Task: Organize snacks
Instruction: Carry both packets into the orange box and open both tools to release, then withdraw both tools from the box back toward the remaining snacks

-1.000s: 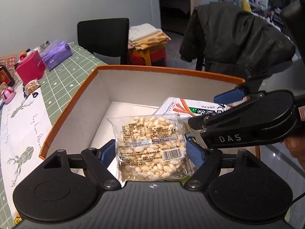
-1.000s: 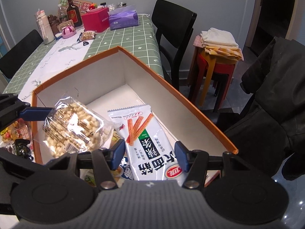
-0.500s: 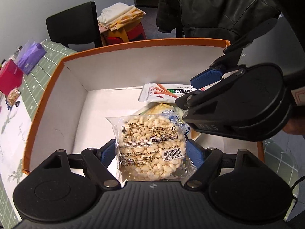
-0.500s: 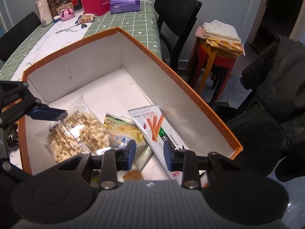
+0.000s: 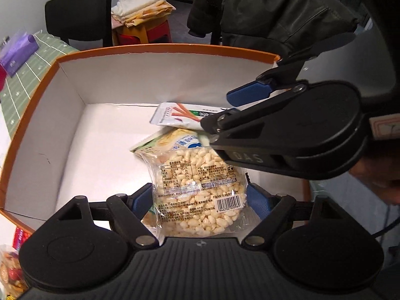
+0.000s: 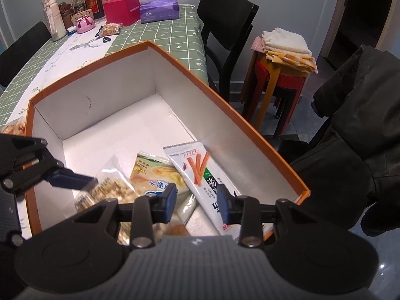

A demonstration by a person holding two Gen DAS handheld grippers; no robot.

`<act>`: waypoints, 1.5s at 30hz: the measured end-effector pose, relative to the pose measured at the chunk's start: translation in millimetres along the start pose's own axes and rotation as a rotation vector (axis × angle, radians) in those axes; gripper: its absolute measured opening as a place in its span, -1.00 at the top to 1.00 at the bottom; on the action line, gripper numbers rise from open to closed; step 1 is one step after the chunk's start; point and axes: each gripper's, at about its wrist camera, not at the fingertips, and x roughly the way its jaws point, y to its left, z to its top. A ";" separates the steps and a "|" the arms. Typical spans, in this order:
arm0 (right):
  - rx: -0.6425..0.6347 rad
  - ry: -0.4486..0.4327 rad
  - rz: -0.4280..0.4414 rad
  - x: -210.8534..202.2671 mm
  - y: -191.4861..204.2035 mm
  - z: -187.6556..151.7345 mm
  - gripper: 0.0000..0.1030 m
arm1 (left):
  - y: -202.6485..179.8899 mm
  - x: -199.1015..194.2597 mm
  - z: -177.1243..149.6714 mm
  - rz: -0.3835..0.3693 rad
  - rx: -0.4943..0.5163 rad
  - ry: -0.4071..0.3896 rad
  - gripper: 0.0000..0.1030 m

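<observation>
The clear bag of puffed grains (image 5: 197, 187) sits low between my left gripper (image 5: 200, 200) fingers inside the orange-rimmed box (image 5: 160, 50), its far end resting on the green-and-yellow packet (image 5: 172, 138) at about 12 o'clock from it. My left jaws are opening, and as far as I can tell the blue pads stand just beside the wrapper's edges and do not press on it, so I judge this bag as good as delivered. Past the green packet, toward 1 o'clock, the white pouch with orange sticks (image 6: 200, 172) lies along the box's right wall. My right gripper (image 6: 196, 201) hangs over that pouch with its jaws drawn in as narrow as they go and nothing caught between them; the pouch lies flat on the box floor beneath. That makes three packs in the box, crowded into the near right corner, with the far half of the floor bare. More remains: at 7 o'clock in the left view, outside the box's near wall, I see more snack packets (image 5: 10, 270) on the table, and another small snack bag (image 6: 110, 29) lies far off at 11 o'clock on the green checked tablecloth (image 6: 160, 35).
</observation>
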 end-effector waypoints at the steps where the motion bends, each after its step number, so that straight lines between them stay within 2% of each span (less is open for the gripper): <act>1: 0.004 -0.004 0.001 -1.1 -0.6 0.0 0.31 | 0.7 -2.3 0.2 -0.005 -0.007 -0.004 -0.87; 4: 0.017 -0.017 0.010 -5.4 -2.3 0.9 0.31 | 4.2 -9.4 -0.2 -0.029 -0.035 -0.024 -0.88; 7: 0.025 -0.028 0.018 -9.1 -2.6 2.5 0.30 | 10.0 -14.6 -0.3 -0.055 -0.081 -0.040 -1.00; 14: 0.025 -0.040 0.018 -12.8 1.1 2.4 0.30 | 16.7 -35.4 -4.0 -0.058 -0.117 -0.125 -1.00; 18: 0.024 -0.046 0.018 -14.6 4.0 3.4 0.30 | 20.7 -50.9 -13.1 -0.051 -0.118 -0.152 -1.00; 26: 0.016 -0.068 0.006 -20.5 13.3 5.2 0.28 | 40.0 -87.7 -45.3 -0.074 -0.206 -0.257 -1.00; 33: -0.011 -0.087 -0.014 -26.6 30.4 4.5 0.24 | 54.4 -115.8 -82.3 0.028 -0.228 -0.283 -1.00; 36: -0.033 -0.106 -0.013 -31.9 42.7 4.3 0.23 | 65.2 -127.6 -108.8 0.064 -0.271 -0.281 -1.00; 39: -0.063 -0.131 -0.006 -38.6 57.6 4.8 0.12 | 73.5 -139.2 -138.1 0.101 -0.294 -0.285 -1.00; 42: -0.087 -0.151 0.013 -44.3 73.6 5.3 0.11 | 80.2 -150.3 -164.0 0.144 -0.301 -0.294 -1.00; 45: -0.125 -0.176 0.037 -49.5 93.0 4.2 0.11 | 92.2 -158.8 -189.2 0.155 -0.337 -0.314 -1.00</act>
